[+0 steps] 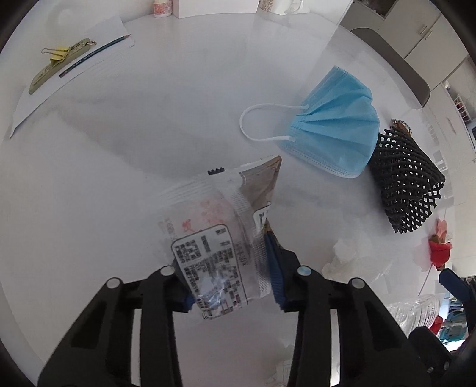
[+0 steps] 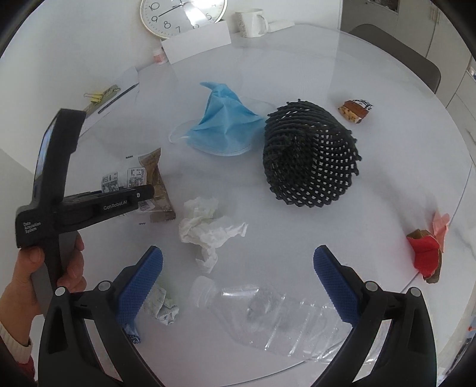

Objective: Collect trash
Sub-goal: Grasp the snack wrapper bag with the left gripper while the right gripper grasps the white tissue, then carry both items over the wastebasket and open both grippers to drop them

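Note:
My left gripper is shut on a clear snack wrapper with a printed label, holding it just above the white table; it also shows in the right wrist view, with the wrapper in its fingers. My right gripper is open and empty, its blue pads on either side of a crushed clear plastic bottle lying on the table. A crumpled white tissue lies just beyond the bottle. A blue face mask and a black foam net lie further out.
A red and pink wrapper lies near the table's right edge. A small snack piece lies at the far right. A small crumpled paper lies by my right gripper's left finger. Paper, pencil and clips lie far left; clock, mug at back.

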Demonstrator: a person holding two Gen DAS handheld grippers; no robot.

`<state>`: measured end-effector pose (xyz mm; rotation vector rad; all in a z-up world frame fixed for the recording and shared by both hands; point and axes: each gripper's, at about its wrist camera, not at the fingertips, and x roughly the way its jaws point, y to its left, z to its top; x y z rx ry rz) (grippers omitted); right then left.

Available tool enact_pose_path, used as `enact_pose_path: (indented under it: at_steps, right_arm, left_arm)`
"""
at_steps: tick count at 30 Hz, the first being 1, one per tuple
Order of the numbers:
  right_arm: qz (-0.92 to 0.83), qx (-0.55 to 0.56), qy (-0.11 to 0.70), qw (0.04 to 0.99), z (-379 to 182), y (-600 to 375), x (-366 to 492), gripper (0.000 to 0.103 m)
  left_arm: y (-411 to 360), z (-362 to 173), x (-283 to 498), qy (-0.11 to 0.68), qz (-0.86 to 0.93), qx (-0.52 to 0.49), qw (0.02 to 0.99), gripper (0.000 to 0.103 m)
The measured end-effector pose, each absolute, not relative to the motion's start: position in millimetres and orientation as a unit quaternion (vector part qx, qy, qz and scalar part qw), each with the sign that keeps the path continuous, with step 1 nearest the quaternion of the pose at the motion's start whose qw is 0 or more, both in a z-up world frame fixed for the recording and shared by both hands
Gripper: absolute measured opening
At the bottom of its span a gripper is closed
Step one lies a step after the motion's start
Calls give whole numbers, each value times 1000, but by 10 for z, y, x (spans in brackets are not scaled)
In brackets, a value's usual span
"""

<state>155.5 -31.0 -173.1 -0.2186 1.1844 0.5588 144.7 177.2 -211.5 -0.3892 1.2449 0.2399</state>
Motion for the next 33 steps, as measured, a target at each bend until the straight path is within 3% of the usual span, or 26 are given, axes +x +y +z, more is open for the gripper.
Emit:
enact_pose_path:
  at_steps: [7, 9, 15, 16, 19, 33]
  right_arm:
    - [293, -162, 548, 767, -1945, 106, 1660, 100]
    - [296, -179, 556, 756, -2043, 210, 1701, 94]
    - [289, -204, 593, 724, -2354, 400, 1746, 57]
    - [289, -201, 596, 721, -2375, 410, 1742, 44]
    - [293, -196, 598, 720, -2360, 439, 1723, 21]
    - [277, -96, 552, 781, -1421, -354, 1201, 19]
  left_arm:
    - [1781, -1879, 1356, 560, 103, -160, 806, 27]
    - [1818, -1799, 1298, 555, 103, -159, 810, 27]
    - [1859, -1579, 1056, 541, 103, -163, 819, 27]
    - [1853, -1552, 1023, 539, 104, -162, 820, 27]
    - [1826, -1488, 920, 535, 106, -152, 824, 27]
    - [1227, -990, 477, 518, 32, -109, 848, 27]
